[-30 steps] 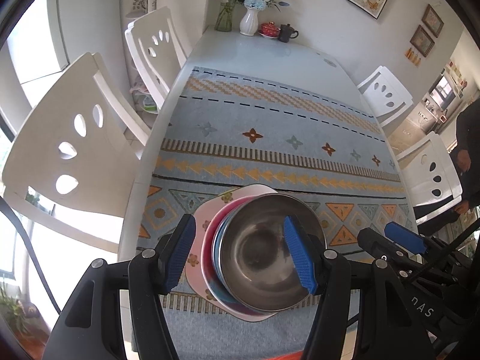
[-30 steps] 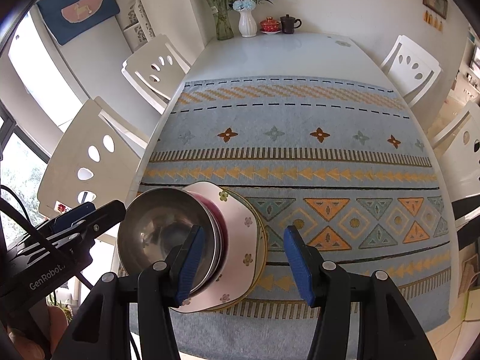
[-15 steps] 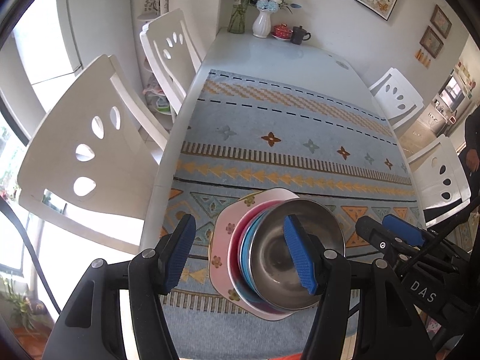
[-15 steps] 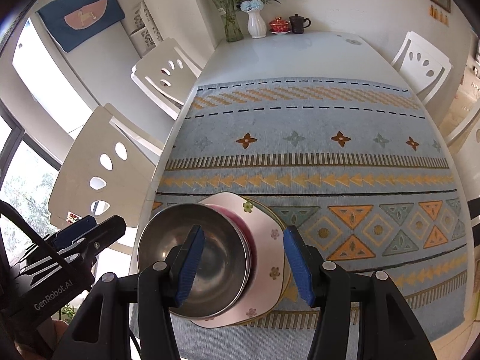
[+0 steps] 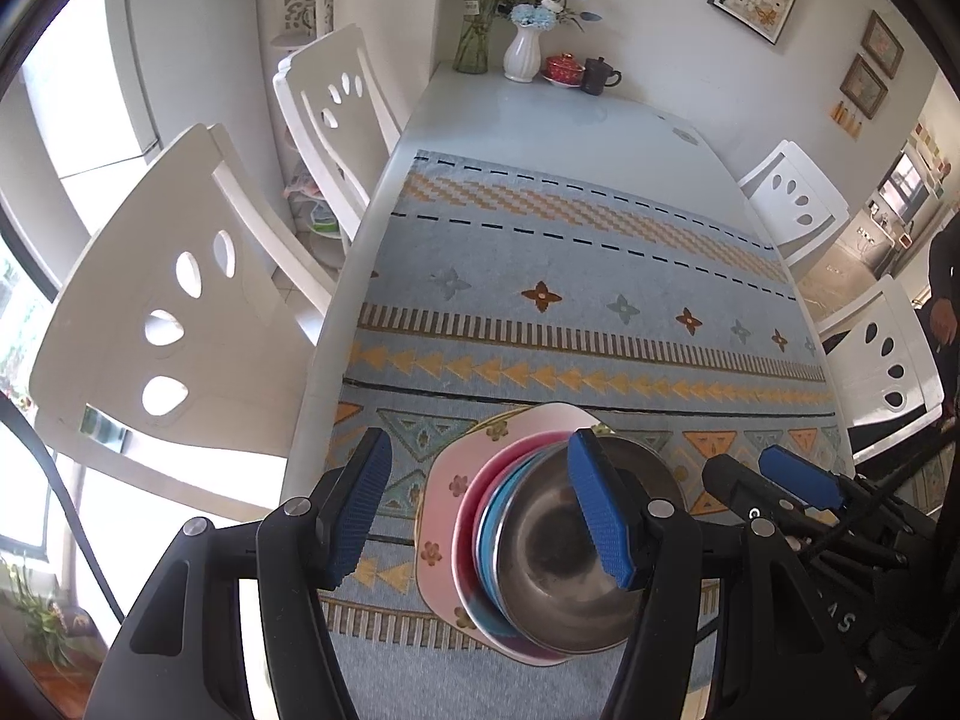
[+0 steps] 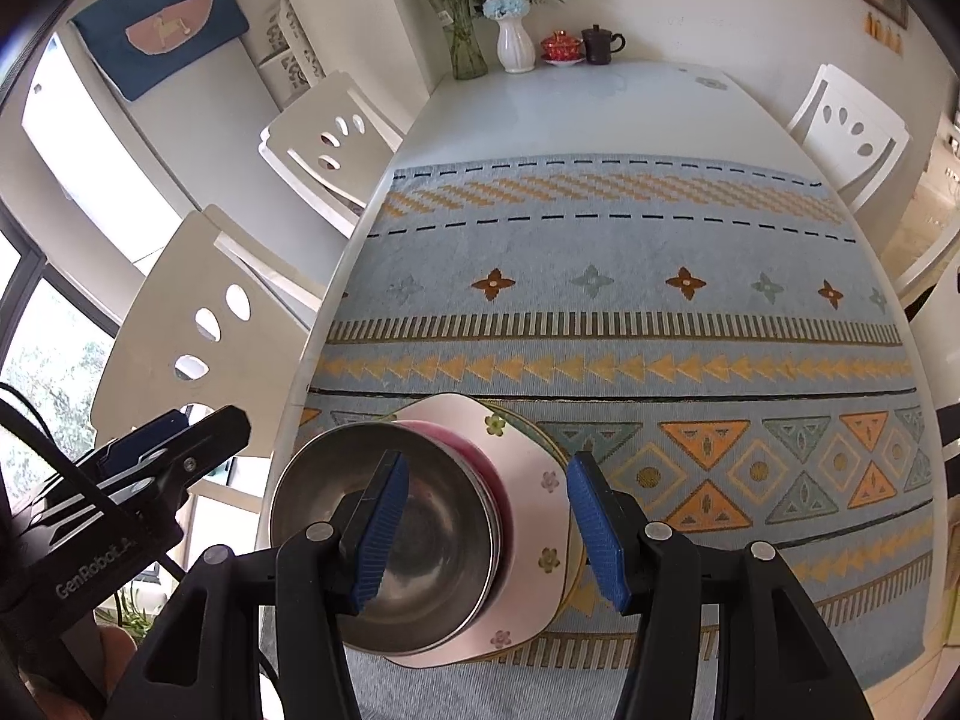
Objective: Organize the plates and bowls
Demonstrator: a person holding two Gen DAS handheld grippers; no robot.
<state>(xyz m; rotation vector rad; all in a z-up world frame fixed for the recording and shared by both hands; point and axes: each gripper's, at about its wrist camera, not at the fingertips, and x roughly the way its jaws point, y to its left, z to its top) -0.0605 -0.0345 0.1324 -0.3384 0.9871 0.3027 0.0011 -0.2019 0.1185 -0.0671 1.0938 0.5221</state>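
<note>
Nested stack near the table's corner: steel bowl point(image 6: 414, 534) atop blue and pink dishes on a floral plate point(image 6: 534, 516), largest lowest for stability. Left gripper point(image 5: 480, 510) and right gripper point(image 6: 486, 528) hover above it, jaws apart, empty.

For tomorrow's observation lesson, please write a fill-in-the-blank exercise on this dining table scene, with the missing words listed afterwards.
1. The shiny metal bowl sits at the ____ of the stack.
2. The stack's pink flowered plate rests on a patterned ____.
3. At the table's far end, the white vase holds ____.
4. Both grippers' jaws stand ____, gripping nothing.

Missing words: top; tablecloth; flowers; open
</note>
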